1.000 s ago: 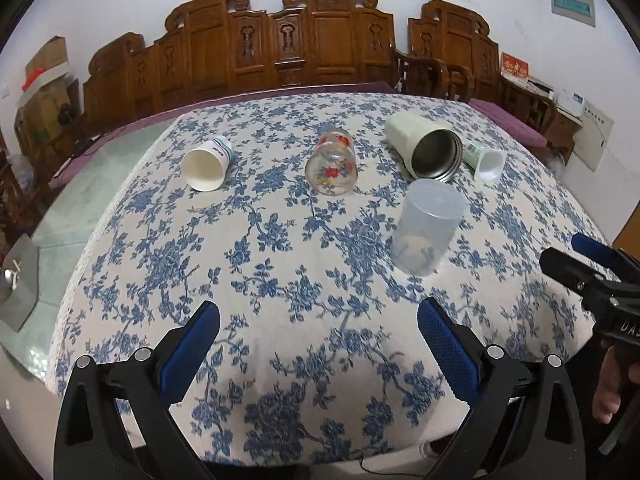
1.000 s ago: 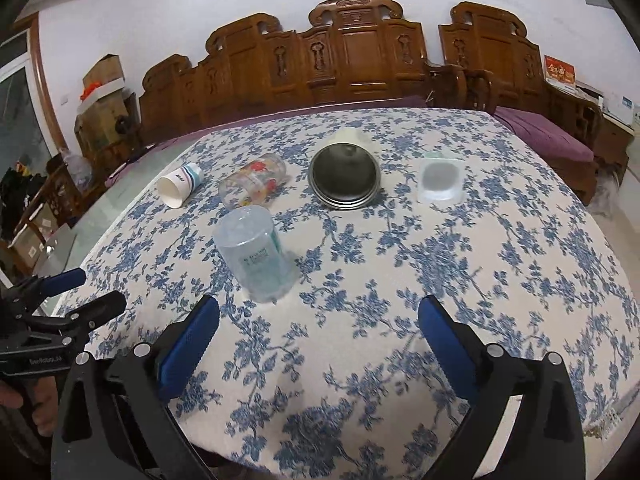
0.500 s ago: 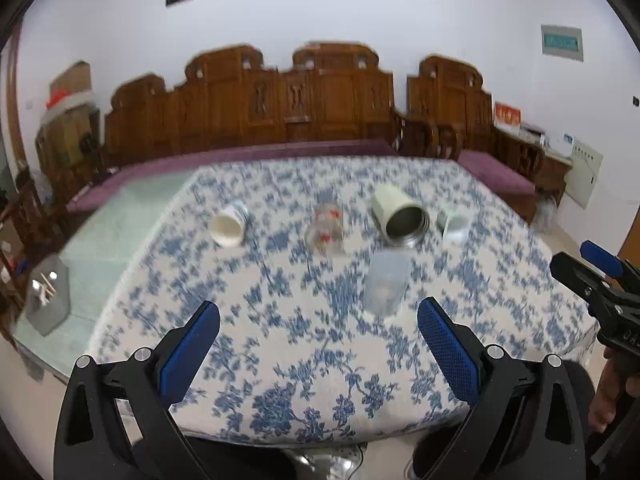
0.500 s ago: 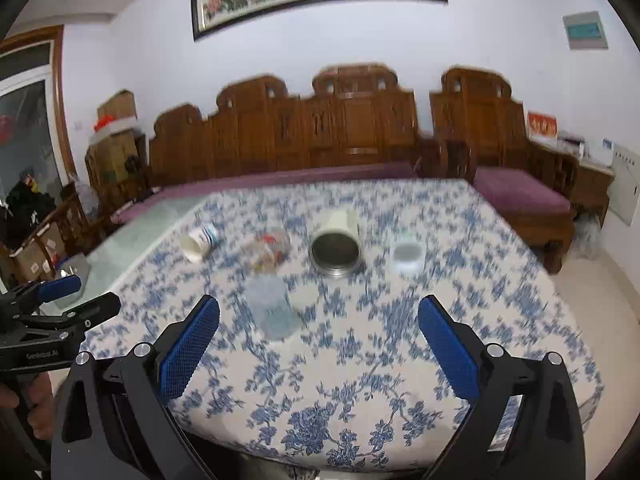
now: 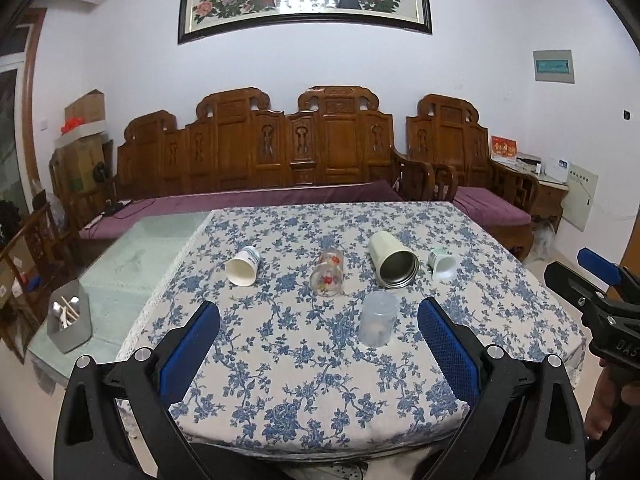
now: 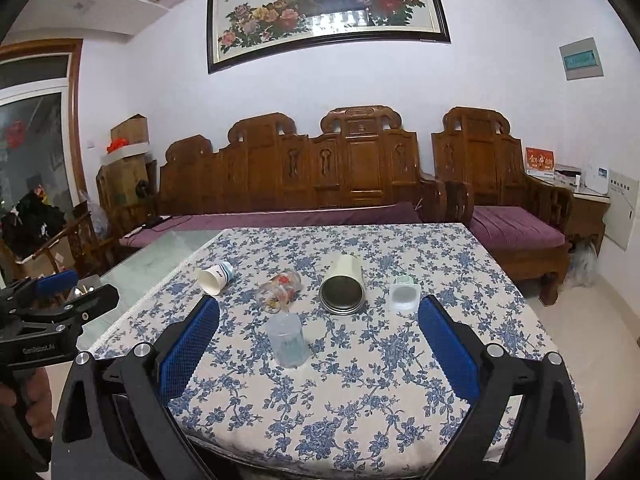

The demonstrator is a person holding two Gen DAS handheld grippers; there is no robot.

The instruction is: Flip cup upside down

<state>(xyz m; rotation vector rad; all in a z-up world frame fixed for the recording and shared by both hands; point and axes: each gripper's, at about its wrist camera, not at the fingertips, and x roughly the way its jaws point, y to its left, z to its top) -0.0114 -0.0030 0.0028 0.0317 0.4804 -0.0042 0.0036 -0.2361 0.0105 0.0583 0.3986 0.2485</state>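
A frosted translucent plastic cup (image 5: 377,319) (image 6: 287,338) stands upside down on the blue-flowered tablecloth (image 5: 280,380) (image 6: 360,400), nearest the front. Behind it lie on their sides a white paper cup (image 5: 242,266) (image 6: 215,276), a flowered glass (image 5: 328,272) (image 6: 279,290), a cream metal tumbler (image 5: 393,260) (image 6: 343,285) and a small white cup (image 5: 442,265) (image 6: 404,294). My left gripper (image 5: 319,340) is open and empty, held back from the table's front edge. My right gripper (image 6: 319,340) is open and empty too, also back from the table.
A carved wooden bench with purple cushions (image 5: 280,196) runs behind the table. A grey holder with utensils (image 5: 69,322) stands on the bare glass part of the table at left. A wooden side table (image 6: 588,208) stands at right.
Both grippers have pulled back and up from the table, so the cups look smaller and farther off. The cups have not moved.
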